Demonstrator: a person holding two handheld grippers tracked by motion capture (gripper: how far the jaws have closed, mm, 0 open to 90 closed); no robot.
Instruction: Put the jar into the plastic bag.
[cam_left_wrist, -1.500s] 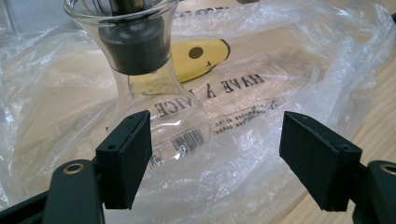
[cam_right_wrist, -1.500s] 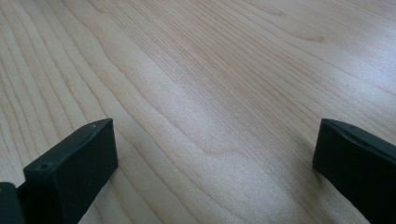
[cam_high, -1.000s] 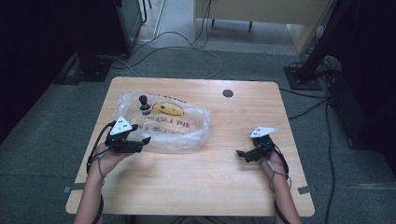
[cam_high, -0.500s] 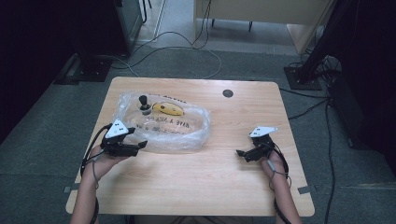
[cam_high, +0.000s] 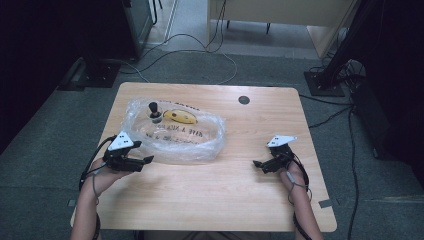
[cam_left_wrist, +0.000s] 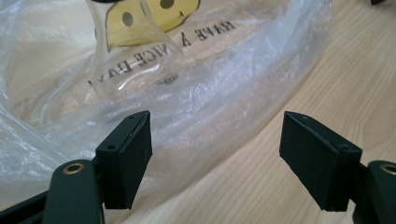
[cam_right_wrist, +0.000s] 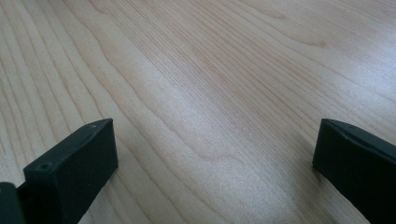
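The clear plastic bag (cam_high: 175, 137) lay on the left half of the wooden table (cam_high: 225, 190), printed with dark lettering and holding a yellow banana (cam_high: 181, 117) and a small black object (cam_high: 154, 111) near its far end. The left gripper (cam_high: 146, 160) sat at the bag's near left corner, jaws spread wide, one pad (cam_left_wrist: 128, 156) against the crumpled film. The right gripper (cam_high: 257, 163), jaws also apart, rested well away over bare wood. A dark round hole (cam_high: 244, 100) marked the far edge, with cables (cam_high: 200, 50) on the floor beyond

The table (cam_high: 210, 200) carries one clear plastic bag (cam_high: 200, 145). Inside it lie one banana (cam_high: 181, 117) and one black joystick (cam_high: 154, 112). Two grippers are present, the left gripper (cam_high: 145, 161) and the right gripper (cam_high: 258, 164).
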